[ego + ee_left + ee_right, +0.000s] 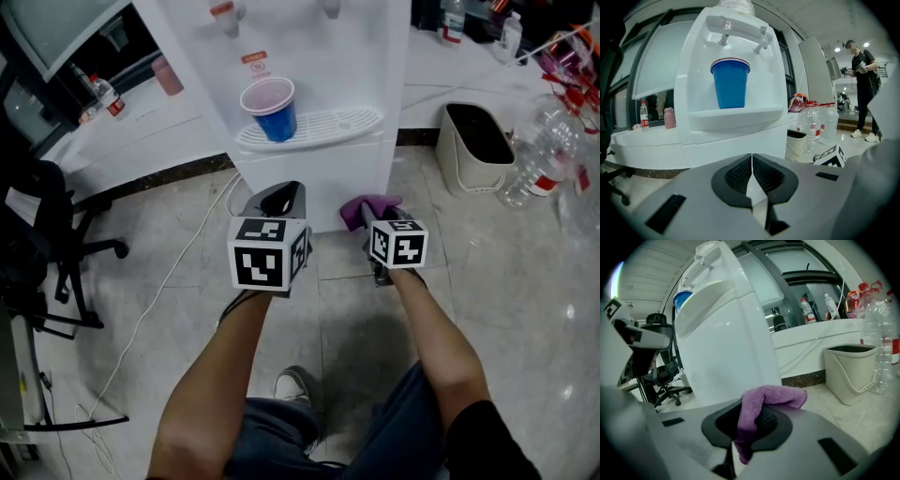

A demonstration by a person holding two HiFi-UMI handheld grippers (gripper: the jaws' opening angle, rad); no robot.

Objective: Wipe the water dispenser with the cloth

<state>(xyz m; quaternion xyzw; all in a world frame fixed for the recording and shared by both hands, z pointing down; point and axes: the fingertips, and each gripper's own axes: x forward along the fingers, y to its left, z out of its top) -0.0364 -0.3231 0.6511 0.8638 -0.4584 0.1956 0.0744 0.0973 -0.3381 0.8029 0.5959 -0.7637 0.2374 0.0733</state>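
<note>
The white water dispenser stands on the floor in front of me, with a blue cup on its drip tray. My right gripper is shut on a purple cloth, held just short of the dispenser's lower front panel. In the right gripper view the purple cloth hangs pinched between the jaws beside the dispenser. My left gripper is shut with nothing in it, low before the cabinet. The left gripper view faces the dispenser, with the cup under the taps.
A cream bin and clear plastic bottles stand to the dispenser's right. A black office chair is at the left, and a white cable runs across the tiled floor. A person stands far off in the left gripper view.
</note>
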